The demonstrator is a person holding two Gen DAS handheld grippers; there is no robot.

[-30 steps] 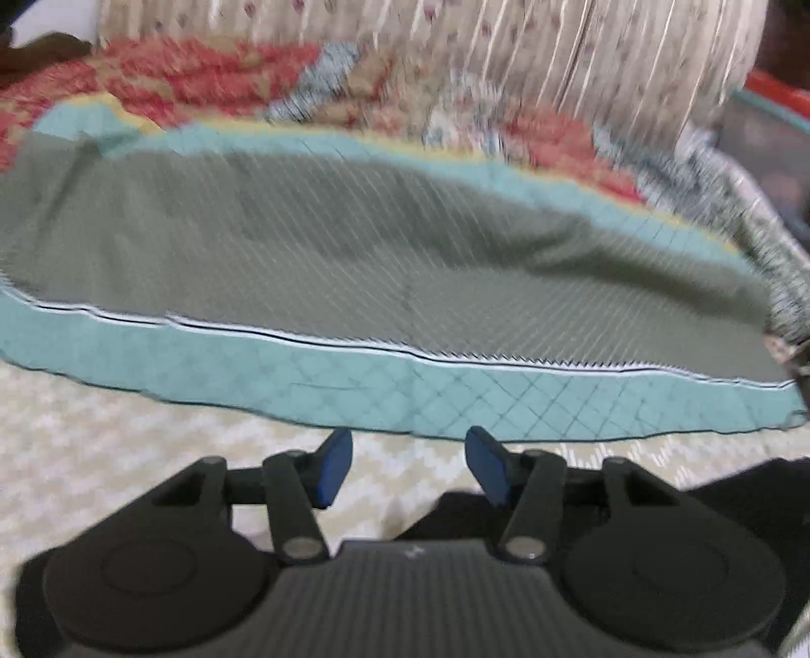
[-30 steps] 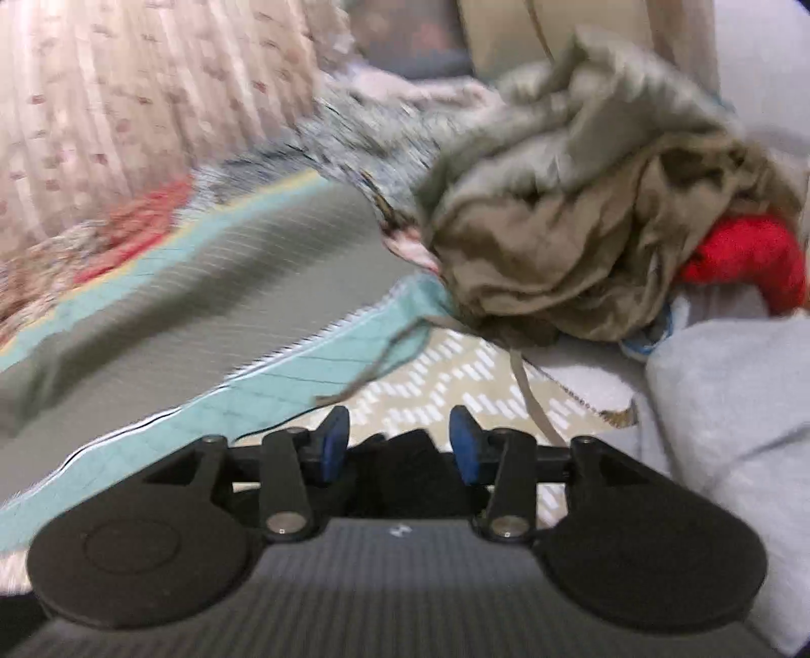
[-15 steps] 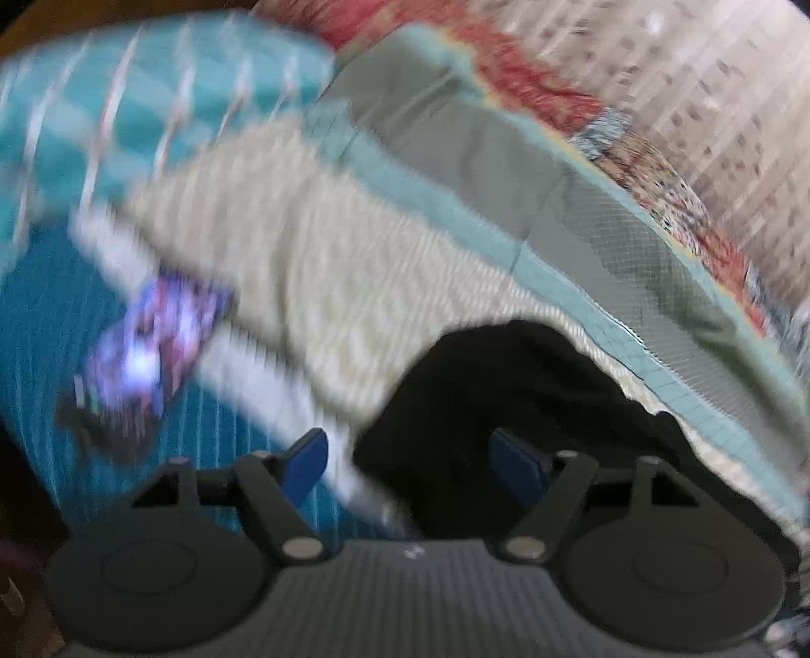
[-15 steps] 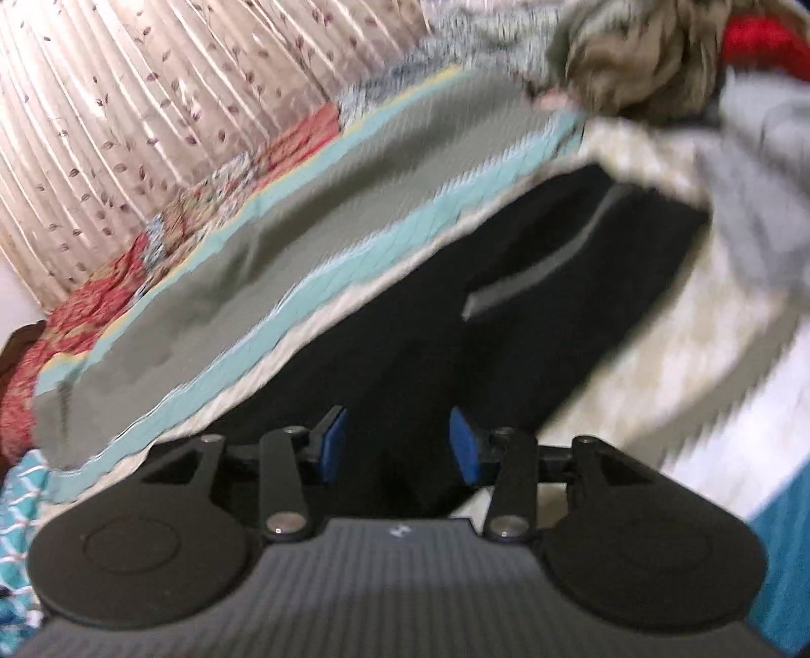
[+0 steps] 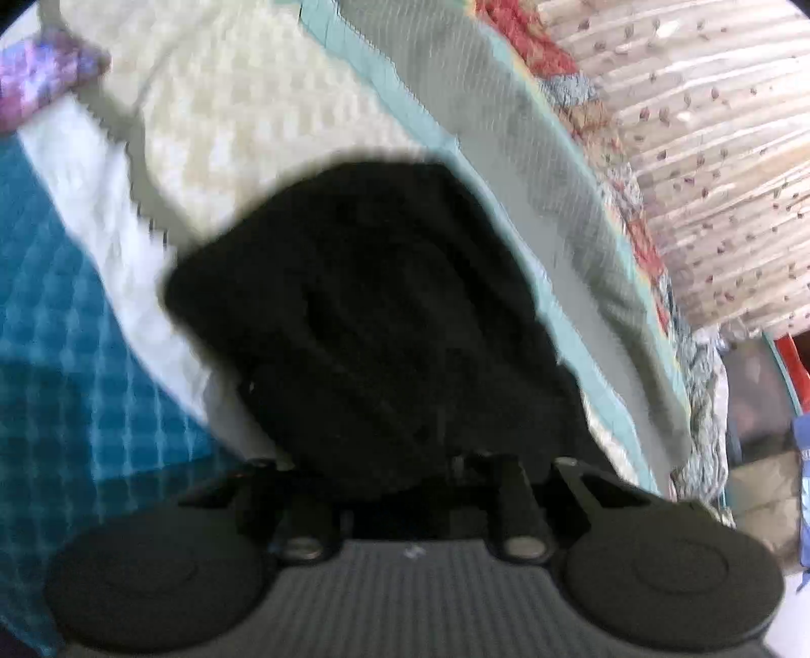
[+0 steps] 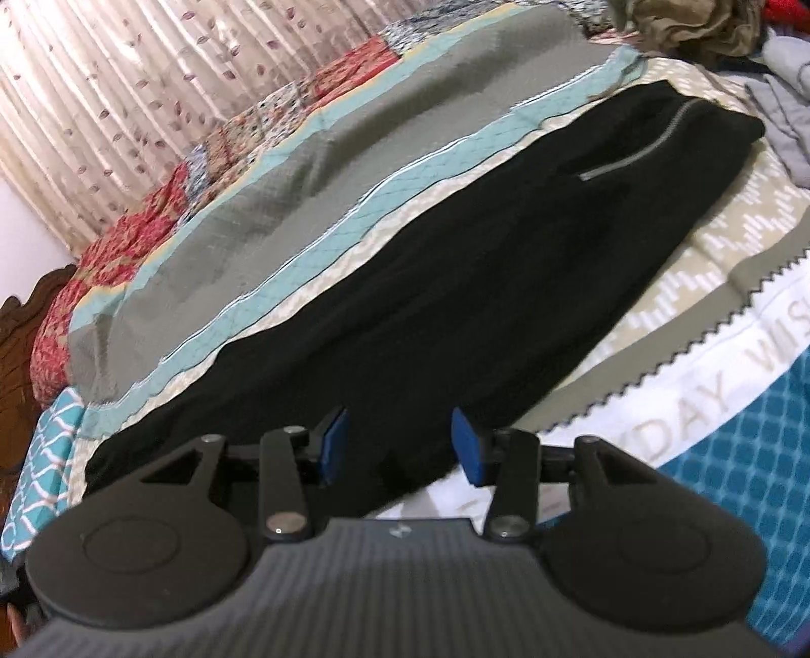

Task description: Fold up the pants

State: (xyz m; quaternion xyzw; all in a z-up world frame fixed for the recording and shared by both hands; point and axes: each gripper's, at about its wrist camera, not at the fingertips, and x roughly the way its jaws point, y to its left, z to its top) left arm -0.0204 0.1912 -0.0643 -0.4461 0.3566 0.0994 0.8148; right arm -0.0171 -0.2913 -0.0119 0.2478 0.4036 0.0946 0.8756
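Observation:
Black pants (image 6: 496,253) lie stretched out flat on the bed, with a grey zip stripe (image 6: 643,152) near their far right end. In the right wrist view my right gripper (image 6: 400,443) is open, its blue pads over the near edge of the pants, holding nothing. In the left wrist view one end of the black pants (image 5: 364,314) fills the middle. My left gripper (image 5: 390,470) is low over that cloth; its fingertips are hidden by the black fabric, so I cannot tell how its jaws stand.
The bed carries a cream patterned cover (image 6: 719,243), a grey and teal quilt (image 6: 314,202) and a blue checked cloth (image 6: 749,430). A pile of clothes (image 6: 698,25) sits at the far right. A pleated curtain (image 6: 126,76) hangs behind the bed.
Both cameras swung from the quilt and the clothes pile down onto the black pants. The left gripper dropped onto one end of the pants; the right gripper stayed open over their near edge.

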